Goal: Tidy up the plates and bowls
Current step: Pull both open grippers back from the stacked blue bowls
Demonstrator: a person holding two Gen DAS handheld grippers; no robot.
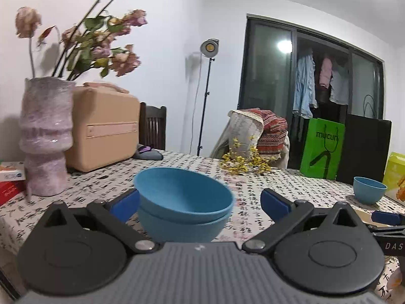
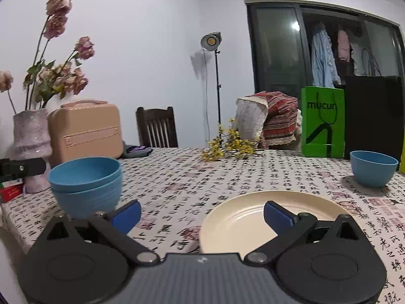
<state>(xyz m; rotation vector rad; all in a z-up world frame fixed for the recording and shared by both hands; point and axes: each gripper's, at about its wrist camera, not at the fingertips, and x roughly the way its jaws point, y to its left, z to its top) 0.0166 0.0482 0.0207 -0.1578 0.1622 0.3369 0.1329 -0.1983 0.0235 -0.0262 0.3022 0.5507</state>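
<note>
Left wrist view is showing the left gripper (image 1: 200,204) with its blue-padded fingers (image 1: 125,204) spread wide, and the stacked bowls (image 1: 184,205) are sitting between them on the tablecloth (image 1: 106,177). The upper bowl is lying tilted inside the lower one. The left pad is appearing to touch the stack's rim, though contact is hard to judge; the right pad is standing well apart from it. A single bowl (image 1: 369,189) is resting far to the right, near the green bag (image 1: 322,149).

Right wrist view is showing the right gripper (image 2: 202,215) also gaping wide and holding nothing. Its right finger is hovering over the cream plate (image 2: 243,221), which is lying flat on the cloth near the camera; whether it is touching the plate cannot be told. The same stack is sitting at the left, beside the vase (image 2: 31,147) and the pink case (image 2: 84,129).
</note>
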